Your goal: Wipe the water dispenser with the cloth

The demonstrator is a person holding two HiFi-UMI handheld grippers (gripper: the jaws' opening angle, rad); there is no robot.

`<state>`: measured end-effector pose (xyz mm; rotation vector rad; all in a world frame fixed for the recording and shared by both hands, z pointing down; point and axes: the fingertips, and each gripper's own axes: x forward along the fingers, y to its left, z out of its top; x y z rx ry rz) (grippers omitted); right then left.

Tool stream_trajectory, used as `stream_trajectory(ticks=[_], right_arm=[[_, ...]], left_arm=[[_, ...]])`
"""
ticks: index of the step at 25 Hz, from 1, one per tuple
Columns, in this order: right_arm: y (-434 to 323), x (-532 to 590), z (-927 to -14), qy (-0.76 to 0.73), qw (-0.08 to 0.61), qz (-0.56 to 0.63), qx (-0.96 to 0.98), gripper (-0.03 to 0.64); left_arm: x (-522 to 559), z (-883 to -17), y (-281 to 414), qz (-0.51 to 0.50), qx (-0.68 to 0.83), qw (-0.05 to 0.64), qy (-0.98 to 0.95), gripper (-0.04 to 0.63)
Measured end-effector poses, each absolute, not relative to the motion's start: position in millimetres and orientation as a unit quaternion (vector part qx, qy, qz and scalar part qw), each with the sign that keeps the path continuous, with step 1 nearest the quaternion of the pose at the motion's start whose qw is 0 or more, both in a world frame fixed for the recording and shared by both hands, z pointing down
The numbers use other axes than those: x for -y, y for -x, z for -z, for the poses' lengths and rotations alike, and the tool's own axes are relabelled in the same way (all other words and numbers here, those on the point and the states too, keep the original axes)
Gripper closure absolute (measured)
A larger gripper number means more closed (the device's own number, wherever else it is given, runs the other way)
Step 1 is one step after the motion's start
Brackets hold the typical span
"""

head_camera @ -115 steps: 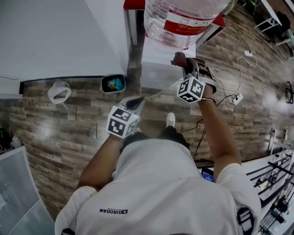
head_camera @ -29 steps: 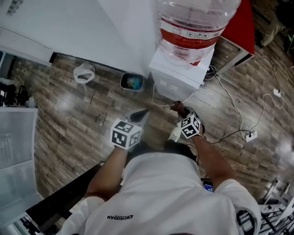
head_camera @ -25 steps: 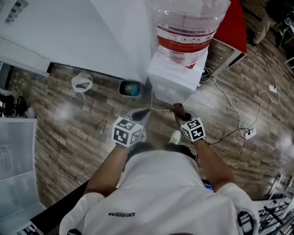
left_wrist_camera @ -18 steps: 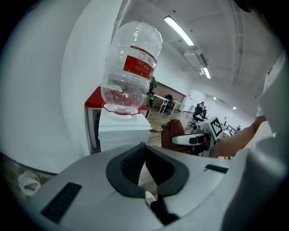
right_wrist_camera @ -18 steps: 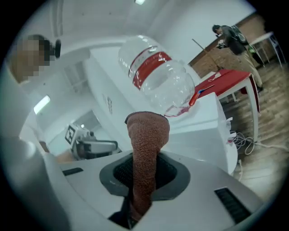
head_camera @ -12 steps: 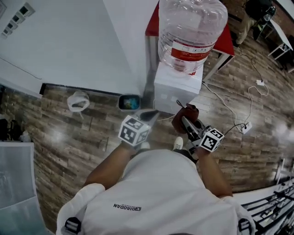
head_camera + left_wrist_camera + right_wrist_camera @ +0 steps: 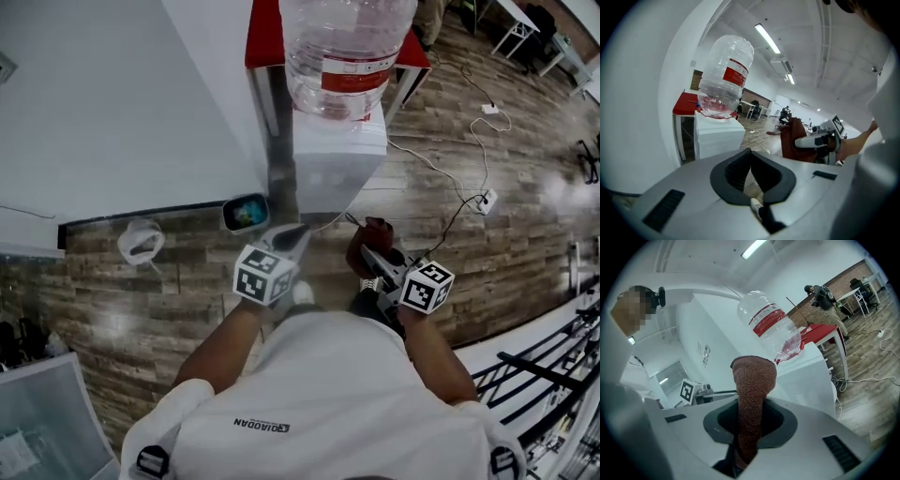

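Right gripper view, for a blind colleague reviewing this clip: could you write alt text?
The right gripper holds a reddish-brown cloth upright, clamped between its jaws. Behind it stands the white water dispenser with its clear bottle on top, and a red table beyond.

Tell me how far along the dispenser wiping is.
Done: the cloth is gripped in the right hand-held gripper. In hand: it is held short of the water dispenser, not touching. Left: the wiping; no wiped patch shows. The left hand-held gripper is shut, empty.
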<state>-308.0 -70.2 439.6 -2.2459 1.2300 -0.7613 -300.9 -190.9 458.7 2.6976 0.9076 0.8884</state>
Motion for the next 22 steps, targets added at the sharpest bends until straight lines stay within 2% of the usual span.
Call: stream_trajectory(ticks=[6,9,22], right_arm=[[325,63,-435,0.831,0.226,0.28,-0.424,0.561],[324,59,-424,0.84,0.198,0.27,-0.427,0.561],[330,12,-415,0.829,0.165,0.274,-0.46,0.561]], left_arm=[[193,-440,316,-0.284,-0.307,0.103,-0.903,0.606],[184,-437,320,-0.282,-0.306,0.109,-0.903,0.606],[131,-425,342,-0.275,-0.257,0.106,-0.92,0.606]])
